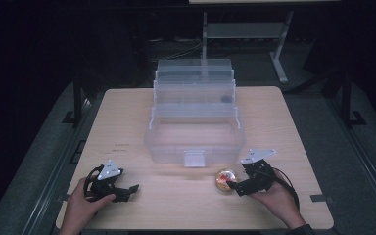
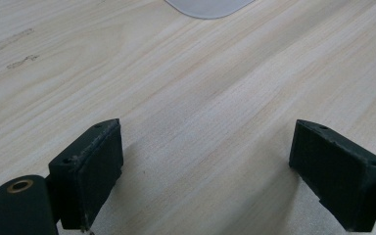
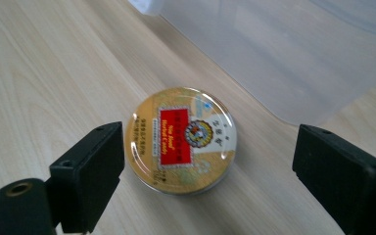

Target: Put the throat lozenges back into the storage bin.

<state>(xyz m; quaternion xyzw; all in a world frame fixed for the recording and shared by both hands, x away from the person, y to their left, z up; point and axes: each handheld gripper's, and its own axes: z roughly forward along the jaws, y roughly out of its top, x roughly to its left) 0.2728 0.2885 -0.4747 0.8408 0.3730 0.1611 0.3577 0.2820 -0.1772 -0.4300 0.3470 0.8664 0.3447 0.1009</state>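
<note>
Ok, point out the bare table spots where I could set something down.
Free: the wood between the left gripper and the candy tin, and the strips either side of the clear tiered box. Crowded: the tin, the right gripper and the box front sit close together.

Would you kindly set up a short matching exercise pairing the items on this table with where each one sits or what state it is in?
Things:
1. round tin
2. clear plastic organiser box
3. left hand-held gripper
4. right hand-held gripper

Places or states:
A. open over bare wood
B. open, jaws either side of the tin
C. middle of the table, tiers unfolded
D. flat on the table, beside the box's front

Pairs: 1-D, 2-C, 3-A, 4-B
</note>
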